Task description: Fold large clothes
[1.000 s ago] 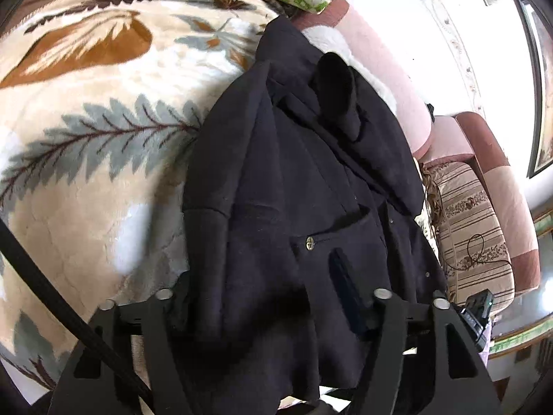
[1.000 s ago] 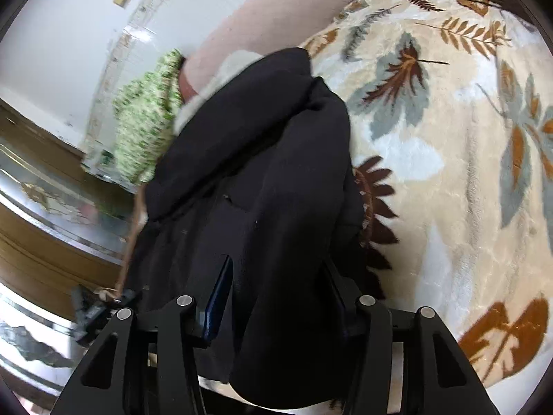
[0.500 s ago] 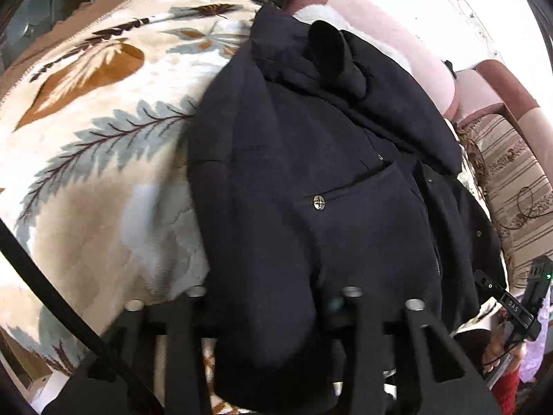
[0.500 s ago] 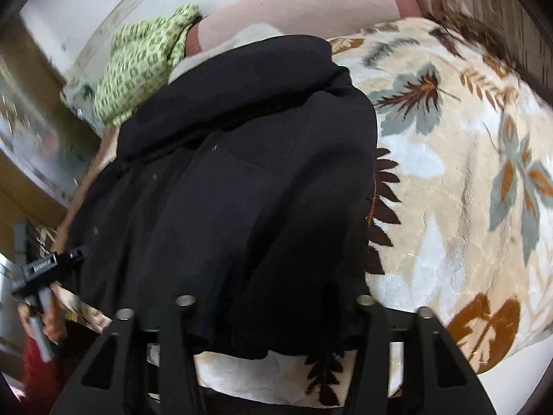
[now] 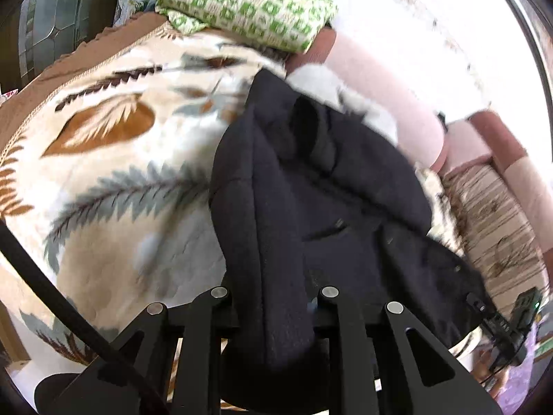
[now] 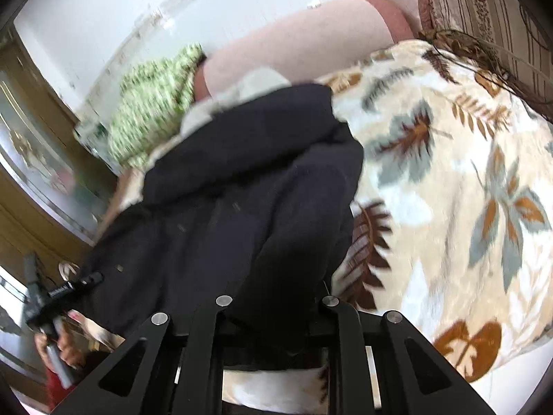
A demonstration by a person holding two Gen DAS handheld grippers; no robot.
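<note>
Obs.: the large dark navy woollen coat [image 5: 311, 200] lies on the cream plush blanket w/ grey and brown leaf print [image 5: 114, 180], which covers the sofa seat. Collar end sits far from us, up against the pink padded sofa backrest [image 5: 390, 103]; hem end is nearest, draped over both tools.

Left gripper [image 5: 273, 297]: jaws drawn narrow, a thick fold of coat hem pinched between them; cloth bulges out below the grip. Right gripper [image 6: 276, 304]: same, jaws close together w/ dark cloth filling the gap, so we judge it is holding hem too. Fingertips themselves are hidden by fabric in both views.

Key relation: coat's long axis runs straight away from both grippers, hem → collar, approx. along the line the cameras look. Both hands sit at the near end, side by side across the coat's width; neither is clearly nearer the collar. The other tool is visible past the coat's edge in each wrist view.

Judgement: next fold probably calls for carrying the hem fwd along that axis toward the collar, both hands level so the edge lands square. Risk: heavy cloth slips or sags mid-span.

Green-and-white patterned cloth [image 5: 242, 3] lies beyond the collar, not touching the coat as far as we can tell. Frames are motion-blurred.
</note>
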